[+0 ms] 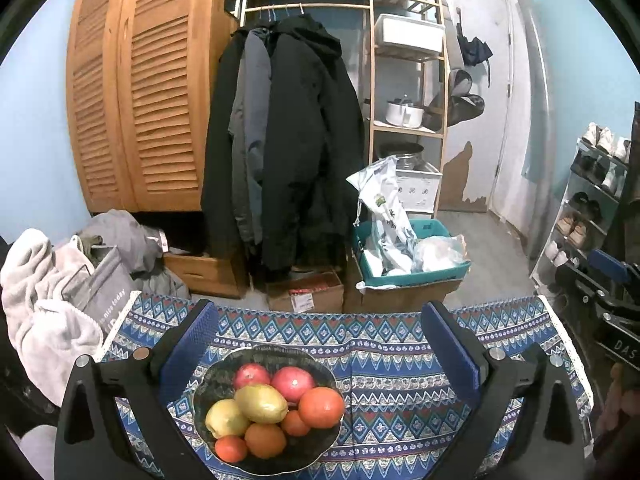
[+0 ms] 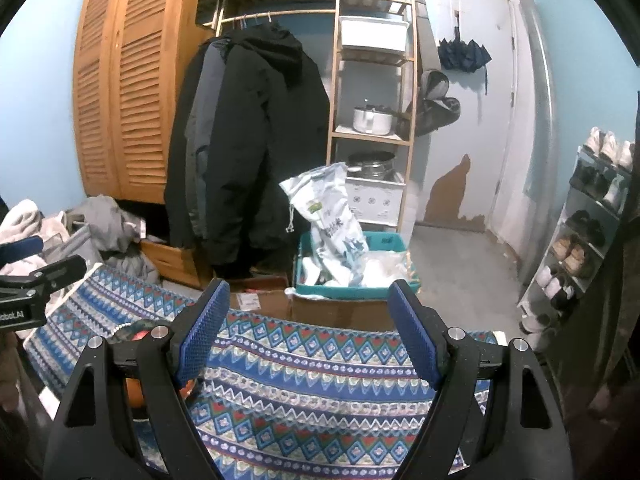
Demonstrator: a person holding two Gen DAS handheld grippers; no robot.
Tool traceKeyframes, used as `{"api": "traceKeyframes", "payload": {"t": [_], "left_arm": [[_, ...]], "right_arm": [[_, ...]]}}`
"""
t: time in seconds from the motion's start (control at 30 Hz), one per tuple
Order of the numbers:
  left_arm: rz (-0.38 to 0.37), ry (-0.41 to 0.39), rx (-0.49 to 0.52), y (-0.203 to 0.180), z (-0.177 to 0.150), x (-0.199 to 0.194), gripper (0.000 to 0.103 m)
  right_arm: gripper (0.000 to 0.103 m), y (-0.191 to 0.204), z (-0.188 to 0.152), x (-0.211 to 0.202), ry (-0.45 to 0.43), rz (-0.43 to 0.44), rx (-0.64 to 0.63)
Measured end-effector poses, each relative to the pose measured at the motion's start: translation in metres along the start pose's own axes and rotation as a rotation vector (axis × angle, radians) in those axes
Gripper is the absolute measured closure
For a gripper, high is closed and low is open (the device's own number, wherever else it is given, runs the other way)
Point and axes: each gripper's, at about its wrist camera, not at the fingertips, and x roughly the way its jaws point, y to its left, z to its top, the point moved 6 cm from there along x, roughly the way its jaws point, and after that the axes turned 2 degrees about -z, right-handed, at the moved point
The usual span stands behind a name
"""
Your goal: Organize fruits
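Observation:
A dark glass bowl (image 1: pixel 208 384) sits on the table with the patterned blue cloth (image 1: pixel 392 368). It holds two red apples (image 1: pixel 293 383), two yellow-green lemons (image 1: pixel 261 403) and several oranges (image 1: pixel 321 407). My left gripper (image 1: pixel 320 344) is open and empty, above the bowl, with its left pad over the bowl's left rim. My right gripper (image 2: pixel 310 328) is open and empty over the bare cloth (image 2: pixel 312 392) to the right of the bowl. In the right wrist view the bowl (image 2: pixel 134 330) is mostly hidden behind my left finger. The left gripper (image 2: pixel 28 276) shows at the left edge.
Beyond the table's far edge stand cardboard boxes (image 1: pixel 306 292), a teal bin with bags (image 1: pixel 412 256), hanging dark coats (image 1: pixel 288 140) and a wooden shelf (image 1: pixel 408 92). A pile of clothes (image 1: pixel 52 280) lies left. A shoe rack (image 1: pixel 588 200) stands right.

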Motion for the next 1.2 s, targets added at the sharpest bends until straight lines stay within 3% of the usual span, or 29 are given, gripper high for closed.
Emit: {"api": "traceKeyframes", "payload": {"t": [1.2], "left_arm": [[0.017,0.008,-0.012,-0.0004,0.0009,-0.0043,0.001]], "right_arm": [[0.023,0.001,-0.0037,0.0031,0.017,0.009,0.0]]}}
